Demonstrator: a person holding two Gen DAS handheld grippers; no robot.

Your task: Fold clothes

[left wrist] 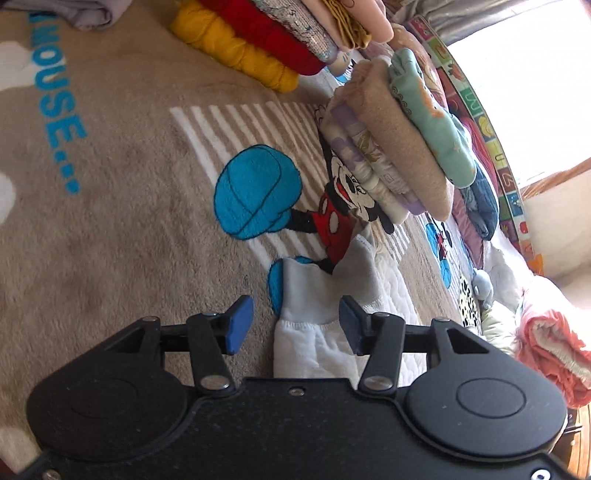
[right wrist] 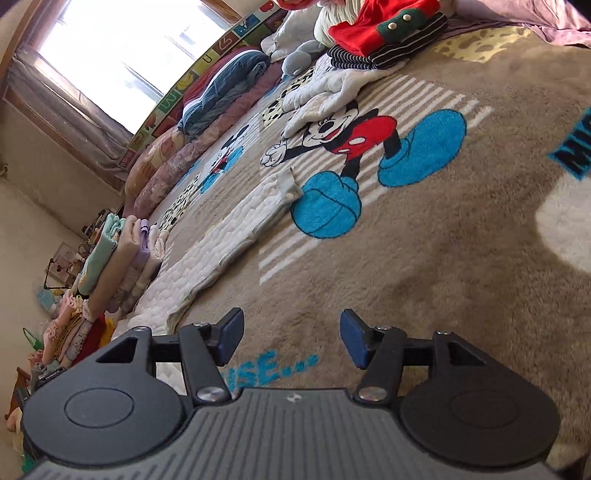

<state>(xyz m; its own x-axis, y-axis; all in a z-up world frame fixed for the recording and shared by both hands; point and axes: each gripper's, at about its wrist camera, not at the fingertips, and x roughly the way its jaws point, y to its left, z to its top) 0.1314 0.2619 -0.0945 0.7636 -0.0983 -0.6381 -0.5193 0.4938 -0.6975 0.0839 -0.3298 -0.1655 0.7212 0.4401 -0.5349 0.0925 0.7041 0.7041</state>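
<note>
left claw: left gripper (left wrist: 295,325) spread, blue pads apart. White quilted garment (left wrist: 314,343) lies under and between them, lower centre of the left wrist view; pads not pressing on it, nothing pinched.
right claw: right gripper (right wrist: 291,341) spread too, only bare blanket (right wrist: 424,258) between the pads. Holding nothing.
garment: in the right wrist view it runs as a long flat strip from lower left up toward frame centre, ending at a grey tab (right wrist: 286,184) beside the blue shoe of the mouse print. Grey cuff end (left wrist: 354,266) shows above the left pads in the left wrist view.
step: looks like mid-fold, both claws free, next grab not yet made. Judgement only.
done stacks: folded stack (left wrist: 399,147) upper right of the left wrist view, yellow and red rolls (left wrist: 251,44) at top. Unfolded pile with a red top (right wrist: 380,22) at top of the right wrist view.
risk 1: left pads close on one quilted layer only, so the fold peels open when lifted.
risk 2: plush blanket pile gets nipped along with the cloth, blanket drags and rucks the garment.
risk 3: right claw sits off the garment edge; a grab from there would miss.
risk 4: a wide sweep with the left claw could clip the folded stack and topple it.
</note>
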